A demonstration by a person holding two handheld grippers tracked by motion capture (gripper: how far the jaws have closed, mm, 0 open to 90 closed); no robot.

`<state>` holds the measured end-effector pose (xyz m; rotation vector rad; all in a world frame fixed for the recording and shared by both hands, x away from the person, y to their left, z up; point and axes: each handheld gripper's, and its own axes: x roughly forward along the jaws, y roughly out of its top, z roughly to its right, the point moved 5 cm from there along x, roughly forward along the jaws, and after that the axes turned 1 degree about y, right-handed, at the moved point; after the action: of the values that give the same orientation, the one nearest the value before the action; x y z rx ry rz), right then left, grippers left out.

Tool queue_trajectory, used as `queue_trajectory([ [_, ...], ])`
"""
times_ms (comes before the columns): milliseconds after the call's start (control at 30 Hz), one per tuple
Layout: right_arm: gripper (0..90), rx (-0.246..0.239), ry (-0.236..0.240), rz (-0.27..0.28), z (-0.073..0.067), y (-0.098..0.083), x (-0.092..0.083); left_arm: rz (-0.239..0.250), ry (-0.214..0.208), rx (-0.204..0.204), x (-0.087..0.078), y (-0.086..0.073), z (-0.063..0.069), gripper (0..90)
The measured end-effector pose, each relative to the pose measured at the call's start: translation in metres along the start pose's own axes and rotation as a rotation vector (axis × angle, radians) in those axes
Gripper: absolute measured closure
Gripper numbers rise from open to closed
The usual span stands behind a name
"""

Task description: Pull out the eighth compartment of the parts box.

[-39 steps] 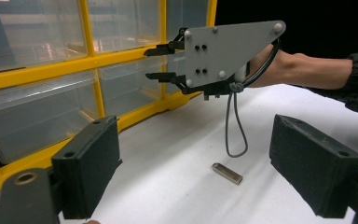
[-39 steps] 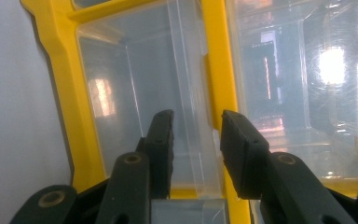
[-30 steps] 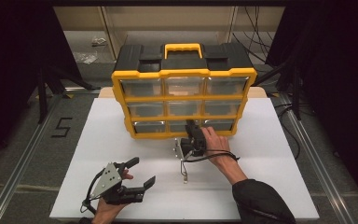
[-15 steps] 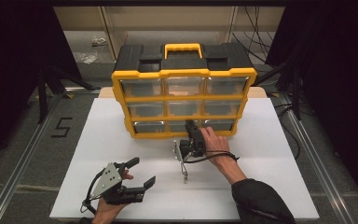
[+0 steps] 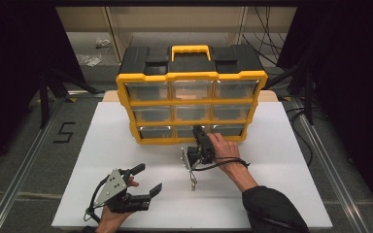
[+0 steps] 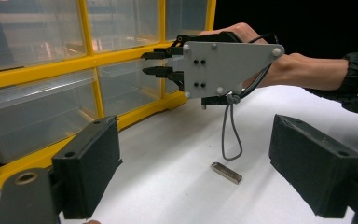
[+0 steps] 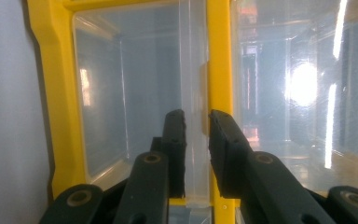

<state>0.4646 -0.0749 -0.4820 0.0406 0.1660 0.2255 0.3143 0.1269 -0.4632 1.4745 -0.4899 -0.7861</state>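
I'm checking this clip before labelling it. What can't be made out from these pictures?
- Drawer contents: glare on clear fronts, high view and right gripper view.
- Whether the right gripper pads press the drawer handle: gap too fine.
- Small metal piece on the table: too small to identify, left gripper view.
- Left gripper: open, nothing between its jaws.

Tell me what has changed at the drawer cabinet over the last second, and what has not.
The right gripper has just been closing its jaws around the clear pull tab of a bottom-row drawer in the yellow drawer cabinet; the tab stands between them, though contact is hard to confirm. The drawer is not yet pulled out. Unchanged: both hands kept their places, the left gripper rests open on the white table, and the small metal bar lies where it was.
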Motion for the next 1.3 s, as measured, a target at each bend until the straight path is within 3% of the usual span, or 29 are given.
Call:
queue_trajectory([
  [567, 78.0, -0.022, 0.005, 0.004, 0.0, 0.001, -0.004, -0.001, 0.0, 0.0, 0.0, 0.0, 0.0, 15.9],
  [1300, 78.0, -0.036, -0.013, 0.046, -0.007, 0.001, -0.032, -0.004, 0.003, 0.001, 0.0, -0.001, 0.0, 15.9],
])
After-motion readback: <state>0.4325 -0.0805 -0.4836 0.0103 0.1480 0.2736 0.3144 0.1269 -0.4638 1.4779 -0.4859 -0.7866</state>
